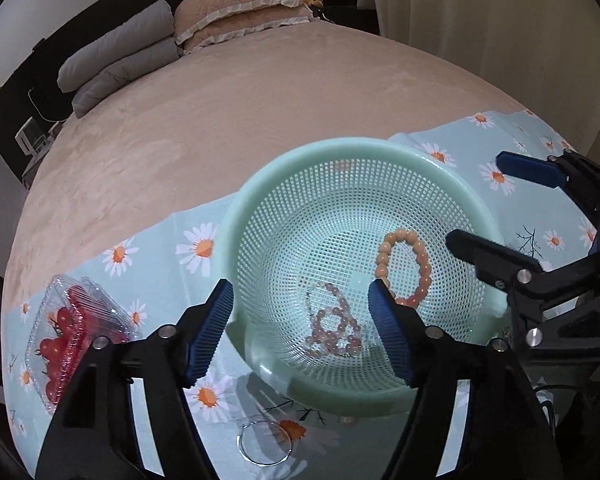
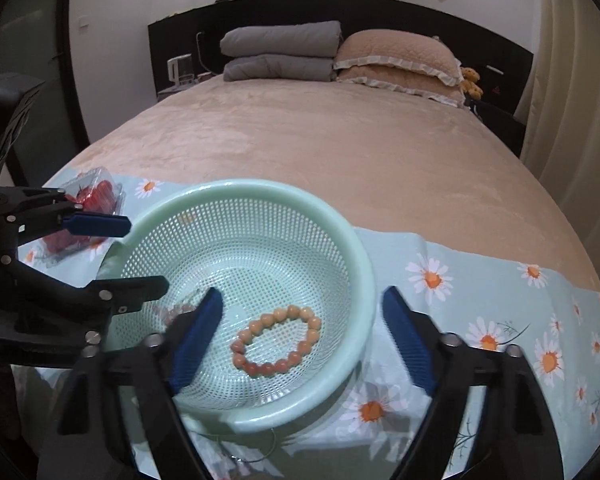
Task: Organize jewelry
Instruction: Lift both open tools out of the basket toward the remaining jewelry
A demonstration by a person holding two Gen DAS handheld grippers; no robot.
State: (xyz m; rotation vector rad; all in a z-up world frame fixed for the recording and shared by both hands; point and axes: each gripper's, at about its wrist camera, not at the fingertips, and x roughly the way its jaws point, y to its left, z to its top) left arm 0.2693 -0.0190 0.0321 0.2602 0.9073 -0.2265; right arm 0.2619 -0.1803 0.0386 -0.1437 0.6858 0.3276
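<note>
A: Looking at both grippers, their fingers are spread and pinch nothing. The left gripper has the pale pink bracelet between its fingers, inside the basket. The orange bracelet lies between the fingers of the right gripper, also in the basket.

B: What could go wrong?

A: The right gripper's outer finger is outside the rim; if it closes, it could catch the wall and tip the basket. The clear ring below the left fingers could be forgotten. No writing is readable.

left: steep, close | right: shallower | shared: basket (both angled down)
</note>
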